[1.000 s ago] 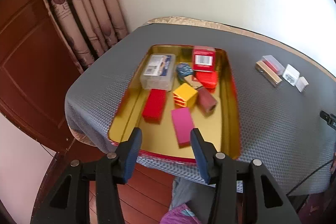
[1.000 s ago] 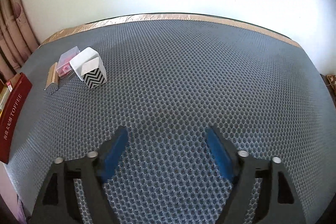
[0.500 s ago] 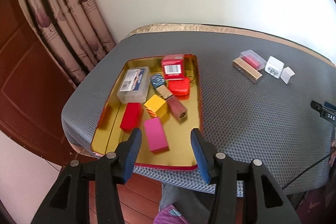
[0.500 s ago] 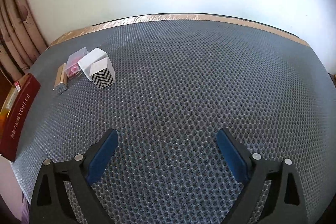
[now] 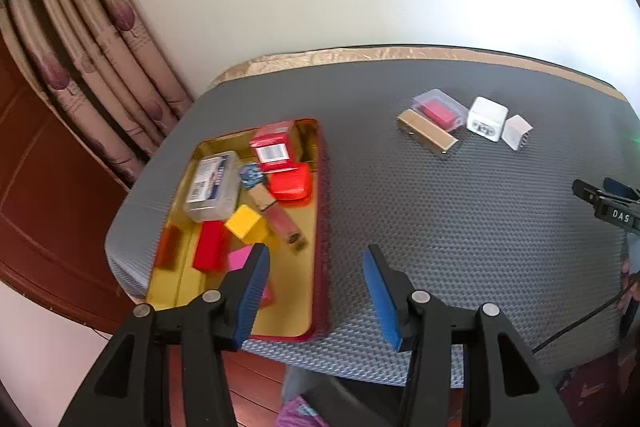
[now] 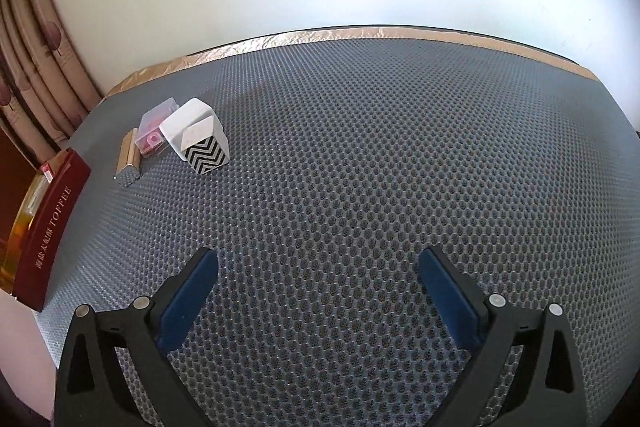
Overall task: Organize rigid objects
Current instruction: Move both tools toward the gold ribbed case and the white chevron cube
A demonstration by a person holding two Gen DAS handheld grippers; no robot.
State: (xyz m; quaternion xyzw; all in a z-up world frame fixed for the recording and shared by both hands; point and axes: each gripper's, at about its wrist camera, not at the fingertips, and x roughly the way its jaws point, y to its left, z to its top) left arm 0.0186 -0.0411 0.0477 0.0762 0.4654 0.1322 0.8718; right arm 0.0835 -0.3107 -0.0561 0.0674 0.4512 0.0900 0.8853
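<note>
Lying in gold tray [image 5: 308,291]: coloured blocks [image 5: 245,221].

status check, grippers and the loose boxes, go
Left gripper open, empty. Right gripper open, empty. Gold tin tray loaded; chevron-patterned white box untouched. Path clear.

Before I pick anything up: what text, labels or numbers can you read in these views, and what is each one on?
"TOFFEE": gold letters on the red tin side wall; the Chinese characters beside them are too small to read.
"DAS": white letters on the right gripper, seen from the left wrist view.
Clear box label and red box barcode sticker: too blurred to read.
</note>
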